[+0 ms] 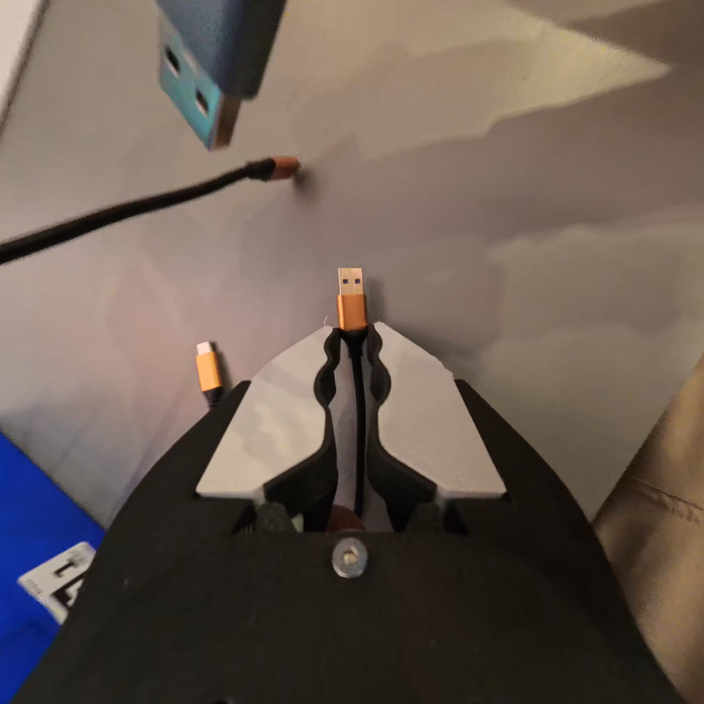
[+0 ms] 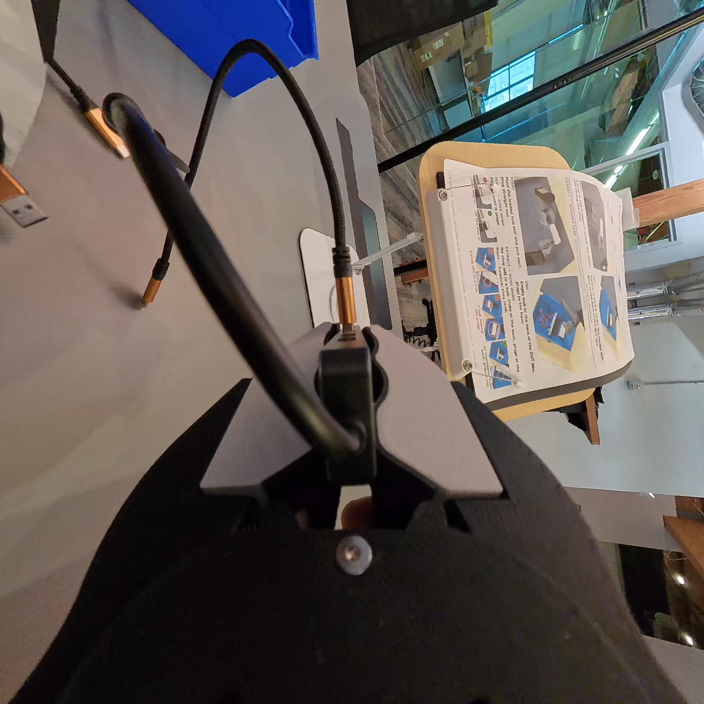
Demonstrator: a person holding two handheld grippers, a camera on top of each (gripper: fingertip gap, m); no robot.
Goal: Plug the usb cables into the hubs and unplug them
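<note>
in the left wrist view, going left to right, a blue bin (image 1: 34,506) sits at the near left corner of the grey counter (image 1: 495,266), a loose orange-sleeved small plug (image 1: 208,371) lies just left of the left claw (image 1: 352,330), and a black braided cable (image 1: 125,211) runs in from the far left to a blurred orange tip. the left claw is pinched nearly closed on the black strain relief of a usb-a plug (image 1: 351,297), whose orange sleeve and bare metal tongue stick out forward, in line with the fingers. a large, blurred metal plug (image 1: 202,72) looms at the far left, very close to the lens. in the right wrist view the right claw (image 2: 346,333) is clamped on a black hub (image 2: 344,377); the view is rolled on its side, so the hand appears turned well over. a thick smooth black lead (image 2: 213,251) arcs off the hub to the left, and one orange-sleeved plug (image 2: 346,301) sits in the port at the hub's far end, its braided cable (image 2: 297,106) looping up and away to the left. these plugs are light and rigid, but the cables are springy and will tug sideways, so i judge the sleeve or strain relief the place to grip, never the cable. the smooth metal sleeve may slip, and the hub should be held across its flat sides.
</note>
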